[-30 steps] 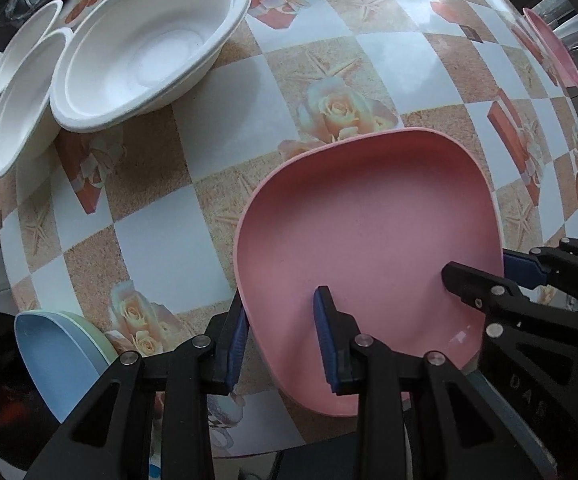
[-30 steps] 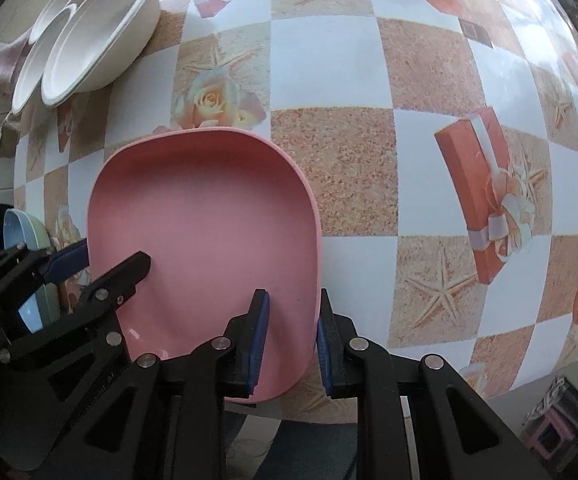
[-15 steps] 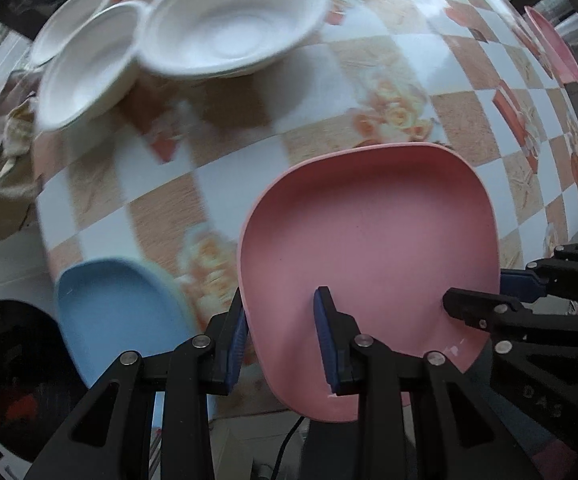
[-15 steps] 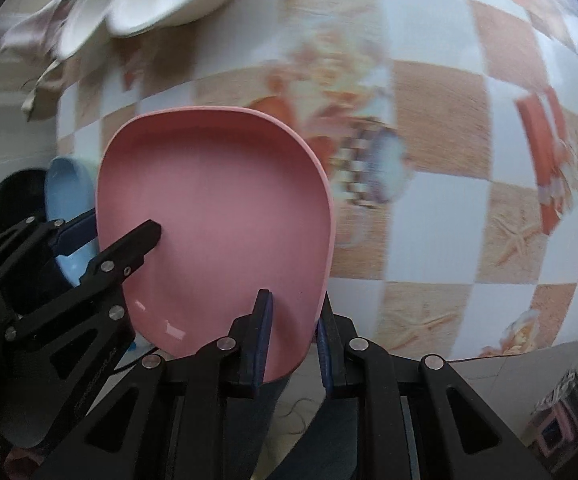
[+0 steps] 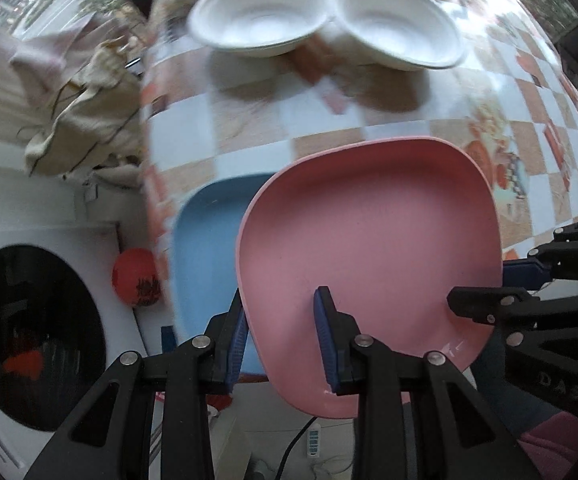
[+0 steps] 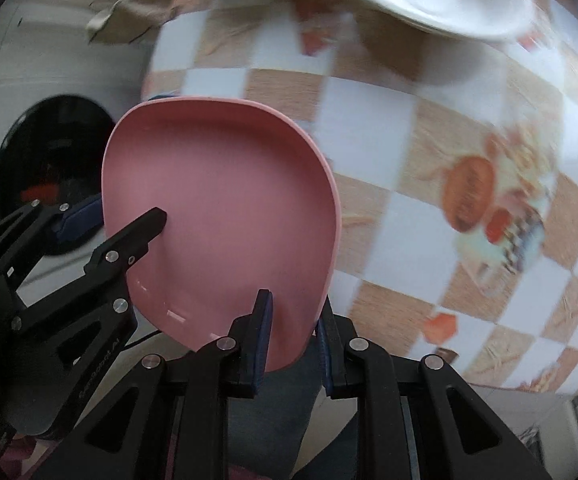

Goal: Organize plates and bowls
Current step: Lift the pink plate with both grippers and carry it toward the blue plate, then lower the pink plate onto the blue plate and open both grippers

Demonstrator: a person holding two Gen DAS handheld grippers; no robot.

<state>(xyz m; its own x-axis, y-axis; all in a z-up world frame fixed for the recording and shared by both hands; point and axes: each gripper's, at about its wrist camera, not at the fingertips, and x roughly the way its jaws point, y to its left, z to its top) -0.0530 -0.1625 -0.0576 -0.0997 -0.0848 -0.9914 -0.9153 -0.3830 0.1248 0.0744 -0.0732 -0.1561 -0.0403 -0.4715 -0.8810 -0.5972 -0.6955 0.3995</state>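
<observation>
I have the pink plate (image 5: 369, 248) pinched at its near rim by both the left gripper (image 5: 283, 330) and right gripper (image 6: 293, 334), held above the blue plate (image 5: 205, 248) at the table's near-left edge. Uneven pull could twist it loose, or it could catch the blue rim.

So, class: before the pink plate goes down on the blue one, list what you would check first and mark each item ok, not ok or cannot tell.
1. Left gripper clamps the pink plate rim: ok.
2. Right gripper clamps the plate's other rim: ok.
3. Pink plate is lifted off the table: ok.
4. Blue plate is bare, nothing on it: ok for the part in view; the rest is hidden.
5. Pink plate squarely above the blue one: not ok, it covers only one side.
6. White bowls lie away from the blue plate: ok.
</observation>
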